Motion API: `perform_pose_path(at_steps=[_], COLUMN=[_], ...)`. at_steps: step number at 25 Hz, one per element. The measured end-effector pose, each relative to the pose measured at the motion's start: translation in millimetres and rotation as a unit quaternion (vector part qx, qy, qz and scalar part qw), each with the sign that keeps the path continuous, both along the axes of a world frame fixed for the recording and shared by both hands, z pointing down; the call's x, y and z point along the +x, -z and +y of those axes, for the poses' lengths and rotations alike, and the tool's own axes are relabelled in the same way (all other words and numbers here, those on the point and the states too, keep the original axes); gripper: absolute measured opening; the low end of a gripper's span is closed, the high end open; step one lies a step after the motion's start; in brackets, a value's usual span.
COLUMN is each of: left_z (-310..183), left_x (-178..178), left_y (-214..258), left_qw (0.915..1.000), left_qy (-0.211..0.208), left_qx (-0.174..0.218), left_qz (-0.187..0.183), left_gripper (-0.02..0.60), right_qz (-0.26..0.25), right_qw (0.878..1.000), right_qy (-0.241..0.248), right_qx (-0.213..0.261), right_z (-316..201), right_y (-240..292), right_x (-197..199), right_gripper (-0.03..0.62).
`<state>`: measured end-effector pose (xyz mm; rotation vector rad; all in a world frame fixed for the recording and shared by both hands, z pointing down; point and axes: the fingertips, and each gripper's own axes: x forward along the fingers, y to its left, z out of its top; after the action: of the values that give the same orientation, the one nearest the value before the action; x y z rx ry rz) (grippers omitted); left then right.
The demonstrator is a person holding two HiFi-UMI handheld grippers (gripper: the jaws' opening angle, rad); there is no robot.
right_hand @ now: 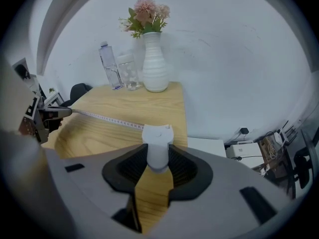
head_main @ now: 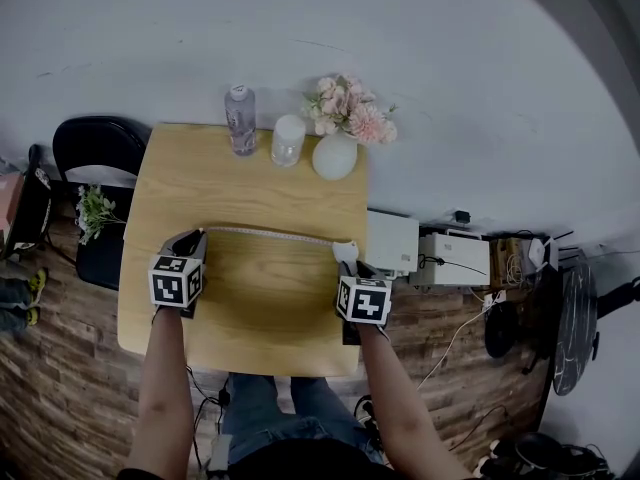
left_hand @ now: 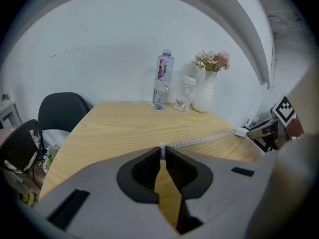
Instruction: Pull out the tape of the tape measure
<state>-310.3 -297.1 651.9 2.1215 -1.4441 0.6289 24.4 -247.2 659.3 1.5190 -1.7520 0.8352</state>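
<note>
Head view: tape (head_main: 270,234) between the fingers (head_main: 196,244)

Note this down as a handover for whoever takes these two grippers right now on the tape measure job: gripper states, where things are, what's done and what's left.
Left gripper: shut on the end tab of the tape.
Right gripper: shut on the white case.
Tape: drawn out straight between the two grippers, over the wooden table.
The bottle, glass and vase stand at the far edge, clear of the tape.
Done: the tape is pulled out.
Left: probably only to set it down or let it retract, keeping both grips until then.
</note>
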Motion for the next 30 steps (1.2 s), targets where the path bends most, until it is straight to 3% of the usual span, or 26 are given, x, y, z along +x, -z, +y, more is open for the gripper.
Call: perform_pose_path(at_steps=[7,13,15,17,20,24,26,30], left_z=[-1,1,2,3,3,5,6,6], left_x=[3,-6,-7,-7,-7,-7,-8,-8], left_y=[-12,-18,-20,-19,-11,5,14,35], left_qw=[0.9998,0.9991,0.9988,0.9987,0.9989,0.9993,0.9994,0.9994], left_qy=[0.004,0.027,0.028,0.026,0.025,0.026,0.026,0.023], left_qx=[-0.017,-0.030,-0.035,-0.037,-0.029,-0.014,-0.007,0.011], left_qz=[-0.006,-0.015,-0.019,-0.022,-0.025,-0.024,-0.024,-0.025], left_gripper=[0.043,0.044,0.086,0.171,0.179,0.179,0.179,0.179], right_qz=[0.005,0.010,0.012,0.015,0.020,0.016,-0.006,-0.027], right_qw=[0.999,0.999,0.999,0.999,0.999,0.999,0.999,0.999], right_qy=[-0.004,-0.005,-0.001,0.002,0.005,-0.009,-0.018,-0.019], right_qx=[-0.038,-0.040,-0.045,-0.049,-0.050,-0.046,-0.048,-0.030], right_z=[7,7,7,6,6,7,9,9], right_y=[-23,-23,-24,-25,-24,-23,-21,-4], right_x=[-4,-5,-5,-6,-5,4,3,-2], right_gripper=[0.144,0.146,0.147,0.147,0.147,0.207,0.279,0.281])
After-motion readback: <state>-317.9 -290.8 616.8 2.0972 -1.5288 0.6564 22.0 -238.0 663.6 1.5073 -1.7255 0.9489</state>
